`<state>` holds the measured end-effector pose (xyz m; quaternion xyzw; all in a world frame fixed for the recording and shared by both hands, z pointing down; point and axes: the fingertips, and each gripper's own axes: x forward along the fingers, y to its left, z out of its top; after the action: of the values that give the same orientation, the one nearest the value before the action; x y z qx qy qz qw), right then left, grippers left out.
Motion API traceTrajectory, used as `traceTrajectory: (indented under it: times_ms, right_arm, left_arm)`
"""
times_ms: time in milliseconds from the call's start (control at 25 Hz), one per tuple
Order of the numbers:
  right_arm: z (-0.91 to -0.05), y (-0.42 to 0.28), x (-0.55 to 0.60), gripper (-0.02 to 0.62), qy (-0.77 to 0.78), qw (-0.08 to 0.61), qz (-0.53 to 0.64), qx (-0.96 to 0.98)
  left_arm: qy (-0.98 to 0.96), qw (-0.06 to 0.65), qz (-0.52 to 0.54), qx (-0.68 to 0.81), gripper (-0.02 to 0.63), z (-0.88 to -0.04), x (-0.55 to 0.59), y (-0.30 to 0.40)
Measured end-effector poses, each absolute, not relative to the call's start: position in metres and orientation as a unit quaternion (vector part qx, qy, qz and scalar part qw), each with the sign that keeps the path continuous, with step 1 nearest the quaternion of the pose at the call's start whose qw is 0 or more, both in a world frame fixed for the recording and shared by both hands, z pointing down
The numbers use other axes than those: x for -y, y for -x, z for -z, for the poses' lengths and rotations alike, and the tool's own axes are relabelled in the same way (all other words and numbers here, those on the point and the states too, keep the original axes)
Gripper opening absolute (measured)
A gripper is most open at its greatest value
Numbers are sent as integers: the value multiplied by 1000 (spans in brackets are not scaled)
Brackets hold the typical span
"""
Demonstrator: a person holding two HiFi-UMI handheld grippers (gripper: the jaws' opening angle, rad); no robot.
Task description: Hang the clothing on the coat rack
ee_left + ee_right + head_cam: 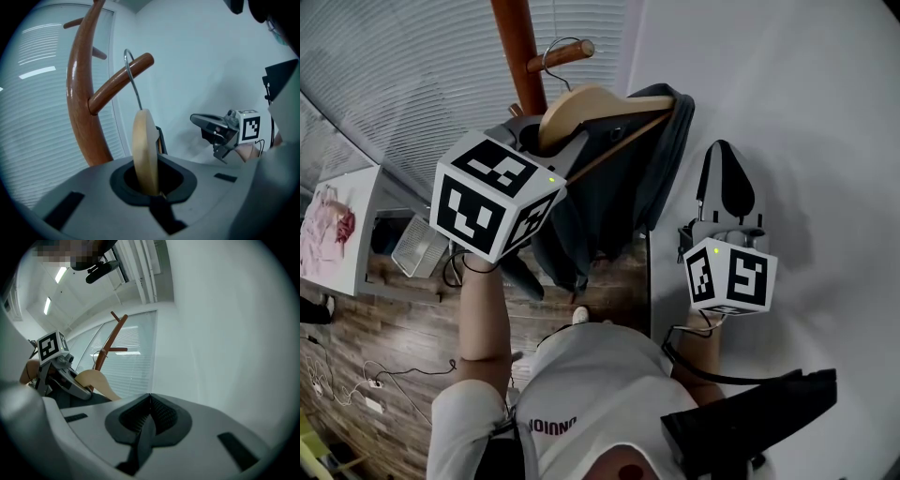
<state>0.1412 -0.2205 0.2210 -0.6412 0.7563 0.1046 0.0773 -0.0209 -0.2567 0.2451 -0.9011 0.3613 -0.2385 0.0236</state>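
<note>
A wooden hanger [591, 108] carries a dark garment [623, 187] that hangs down below it. My left gripper [546, 141] is shut on the hanger's wooden body [145, 145], just under its neck. The hanger's metal hook [132, 77] curves up over a peg [123, 79] of the brown coat rack pole [82, 93]; whether it rests on the peg I cannot tell. My right gripper [725, 157] stands to the right by the white wall, apart from the garment, pointing upward. Its jaws [149, 397] are shut with nothing between them.
Window blinds [412, 75] run behind the rack and a white wall [806, 112] fills the right. At the far left, a white table [366, 187] holds pink cloth [328, 225], with a wire basket [417, 246] beside it. Cables [356, 384] lie on the wooden floor.
</note>
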Motion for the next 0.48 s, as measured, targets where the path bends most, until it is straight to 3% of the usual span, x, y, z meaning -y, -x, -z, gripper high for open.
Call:
traceTrajectory:
  times_ms: [480]
  right_arm:
    - [-220, -139, 217, 20, 644, 75, -103, -754]
  left_arm:
    - [902, 14, 240, -359, 23, -254, 257, 25]
